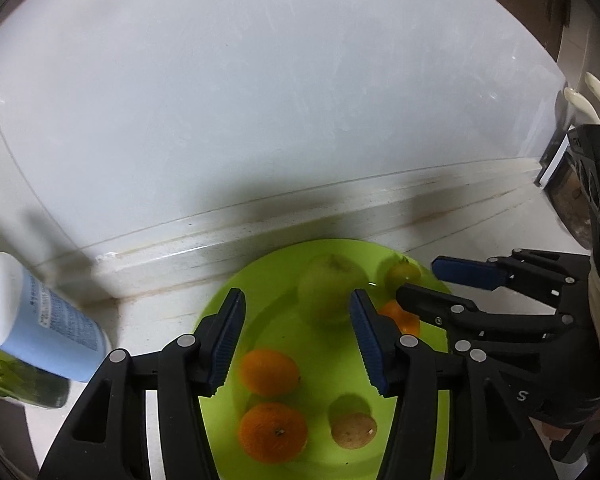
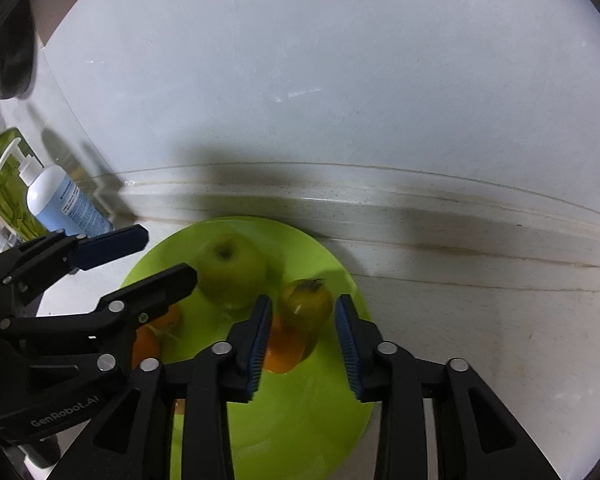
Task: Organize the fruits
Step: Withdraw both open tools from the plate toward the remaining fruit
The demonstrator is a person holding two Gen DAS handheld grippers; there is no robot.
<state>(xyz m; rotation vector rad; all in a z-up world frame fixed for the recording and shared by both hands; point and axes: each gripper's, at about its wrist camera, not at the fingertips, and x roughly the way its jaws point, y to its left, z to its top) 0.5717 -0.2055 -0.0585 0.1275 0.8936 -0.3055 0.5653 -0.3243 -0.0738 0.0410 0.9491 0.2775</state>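
A lime-green plate (image 1: 260, 304) (image 2: 300, 412) sits on the white counter against the wall. On it lie a green apple (image 1: 328, 288) (image 2: 232, 268), a yellow-green persimmon-like fruit (image 1: 402, 274) (image 2: 306, 304), several oranges (image 1: 272, 432) (image 2: 286, 348) and a small brown fruit (image 1: 354, 430). My left gripper (image 1: 296, 336) is open and empty above the plate, over the oranges and apple. My right gripper (image 2: 302, 344) is open and empty, its fingers on either side of the yellow-green fruit and an orange, not touching them. Each gripper shows in the other's view (image 1: 432, 276) (image 2: 156, 256).
A blue pump bottle with a white cap (image 1: 40, 320) (image 2: 66, 200) stands left of the plate, next to a green package (image 2: 8, 184). The white wall and a stepped ledge (image 1: 300, 220) run right behind the plate. A dark object (image 1: 572, 188) stands far right.
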